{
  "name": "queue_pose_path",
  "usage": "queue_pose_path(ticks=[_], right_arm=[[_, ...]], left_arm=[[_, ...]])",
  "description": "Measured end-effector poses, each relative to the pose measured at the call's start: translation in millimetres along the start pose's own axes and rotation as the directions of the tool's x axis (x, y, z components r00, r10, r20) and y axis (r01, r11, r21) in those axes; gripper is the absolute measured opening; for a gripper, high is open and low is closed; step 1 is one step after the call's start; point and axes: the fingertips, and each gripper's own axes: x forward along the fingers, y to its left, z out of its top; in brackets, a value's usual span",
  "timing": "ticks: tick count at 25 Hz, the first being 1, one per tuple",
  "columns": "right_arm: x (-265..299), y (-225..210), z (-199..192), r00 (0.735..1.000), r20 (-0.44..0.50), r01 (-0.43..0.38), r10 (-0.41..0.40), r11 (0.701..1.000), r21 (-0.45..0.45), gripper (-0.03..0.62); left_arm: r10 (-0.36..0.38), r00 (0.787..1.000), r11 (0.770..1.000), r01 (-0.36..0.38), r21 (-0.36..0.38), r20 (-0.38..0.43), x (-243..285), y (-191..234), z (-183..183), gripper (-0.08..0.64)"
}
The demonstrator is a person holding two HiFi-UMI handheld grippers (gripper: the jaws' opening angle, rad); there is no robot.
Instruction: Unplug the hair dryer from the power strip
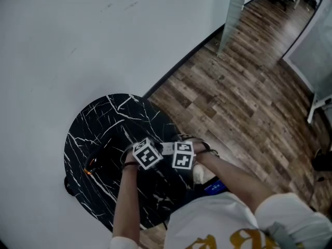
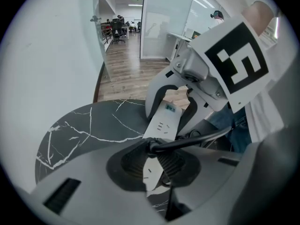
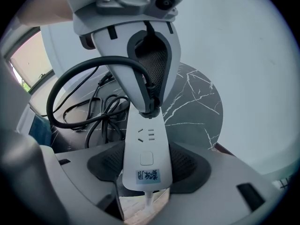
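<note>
A white power strip [image 3: 146, 144] lies lengthwise between the pads of my right gripper [image 3: 146, 165], which is shut on its labelled end. At the strip's far end a black plug [image 3: 150, 108] sits in a socket. My left gripper [image 2: 157, 161] comes down from above and is shut on that plug [image 2: 154, 146]. The plug's black cable [image 3: 70, 78] loops away to the left. From the left gripper view the strip [image 2: 164, 121] runs away toward the right gripper [image 2: 173, 108]. In the head view both grippers [image 1: 147, 153] [image 1: 183, 155] meet over the round black marble table [image 1: 104, 123].
A dark shape with an orange glint [image 1: 91, 166] lies on the table's left part, beside the white wall [image 1: 78, 35]. More black cable coils [image 3: 101, 111] lie on the table. Wooden floor [image 1: 238, 87] spreads to the right; a person's arms and white shirt [image 1: 218, 222] fill the bottom.
</note>
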Motion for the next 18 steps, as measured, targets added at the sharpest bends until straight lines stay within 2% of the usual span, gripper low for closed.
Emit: queue_pose_path(ticks=[3, 5, 7, 10, 13, 15, 18], right_arm=[[1, -2, 2, 1.0, 0.003, 0.0, 0.0, 1.0, 0.008, 0.268], [1, -2, 3, 1.0, 0.003, -0.001, 0.001, 1.0, 0.01, 0.27], [1, -3, 3, 1.0, 0.002, 0.001, -0.001, 1.0, 0.004, 0.269], [2, -2, 2, 1.0, 0.016, 0.011, -0.011, 1.0, -0.013, 0.268], [1, -1, 1, 0.999, 0.028, 0.016, -0.016, 1.0, 0.001, 0.268], [0, 0, 1, 1.0, 0.023, 0.013, -0.013, 1.0, 0.009, 0.268], [0, -1, 2, 1.0, 0.023, 0.008, -0.008, 1.0, 0.016, 0.269]], left_arm=[[0.087, 0.996, 0.996, -0.087, 0.032, 0.002, 2, 1, -3, 0.06], [0.13, 0.991, 0.991, -0.13, 0.028, 0.015, 2, 2, -4, 0.059], [0.114, 0.993, 0.993, -0.114, -0.006, 0.022, 4, 3, -6, 0.06], [0.03, 0.999, 0.998, -0.028, -0.062, 0.024, 1, 5, -4, 0.06], [-0.017, 0.998, 0.997, 0.021, -0.069, 0.056, -6, 8, 7, 0.064], [-0.016, 0.999, 0.999, 0.018, -0.051, 0.048, -5, 3, 6, 0.064], [0.054, 0.998, 0.998, -0.054, -0.008, 0.011, -1, -1, -1, 0.061]])
